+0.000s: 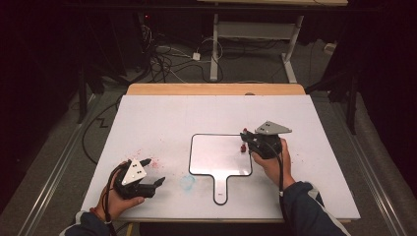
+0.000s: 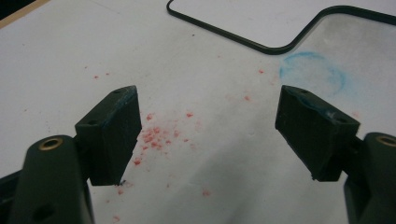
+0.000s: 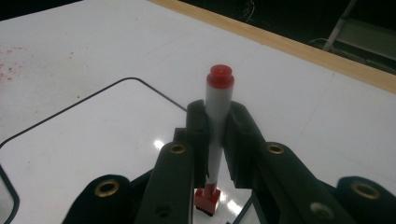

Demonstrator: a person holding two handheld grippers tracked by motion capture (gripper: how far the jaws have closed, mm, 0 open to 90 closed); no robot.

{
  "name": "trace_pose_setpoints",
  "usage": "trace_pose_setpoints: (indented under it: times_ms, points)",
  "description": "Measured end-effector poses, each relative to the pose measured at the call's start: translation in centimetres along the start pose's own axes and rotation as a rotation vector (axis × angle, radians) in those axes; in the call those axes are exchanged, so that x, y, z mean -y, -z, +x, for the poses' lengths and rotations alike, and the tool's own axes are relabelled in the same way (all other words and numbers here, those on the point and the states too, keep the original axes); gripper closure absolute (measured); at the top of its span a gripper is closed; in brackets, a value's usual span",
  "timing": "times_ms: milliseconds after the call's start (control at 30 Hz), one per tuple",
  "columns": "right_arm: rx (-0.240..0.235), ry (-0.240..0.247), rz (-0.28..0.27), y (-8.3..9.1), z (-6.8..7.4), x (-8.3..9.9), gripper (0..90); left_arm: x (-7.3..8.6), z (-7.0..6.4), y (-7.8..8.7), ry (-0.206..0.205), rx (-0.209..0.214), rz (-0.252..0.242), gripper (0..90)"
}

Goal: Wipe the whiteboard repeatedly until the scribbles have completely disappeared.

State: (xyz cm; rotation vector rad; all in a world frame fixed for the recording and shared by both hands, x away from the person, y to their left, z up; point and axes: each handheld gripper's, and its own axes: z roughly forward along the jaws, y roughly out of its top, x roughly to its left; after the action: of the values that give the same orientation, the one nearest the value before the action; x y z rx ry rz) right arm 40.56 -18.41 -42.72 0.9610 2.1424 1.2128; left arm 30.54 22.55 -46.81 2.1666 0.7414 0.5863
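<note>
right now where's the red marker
The red marker is clamped upright in the right gripper, its lower end over the right edge of the small whiteboard, at the table's right in the high view.

Dim room, cable-strewn floor (image 1: 167,61)
</note>
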Motion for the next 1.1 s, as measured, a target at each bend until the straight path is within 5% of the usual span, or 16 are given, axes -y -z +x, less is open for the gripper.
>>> trace_pose_setpoints:
  times_ms: [367, 733, 933, 1100]
  points:
    - [-0.017, -0.016, 0.012, 2.2, 0.1, 1.0, 81.3, -0.1, 0.0, -0.1, -0.004, -0.001, 0.003, 21.7]
    - [0.036, -0.017, -0.054, 0.2, -0.3, 0.9, 81.3, -0.1, -0.1, -0.2, -0.008, 0.0, 0.005, 21.7]
    - [-0.038, -0.045, -0.068, 0.3, 0.5, 0.8, 81.3, 0.0, 0.0, -0.1, -0.005, -0.003, 0.006, 21.7]
    - [-0.091, -0.024, -0.069, 0.0, 2.3, 0.7, 81.3, 0.0, -0.2, -0.1, -0.011, -0.004, 0.008, 21.7]
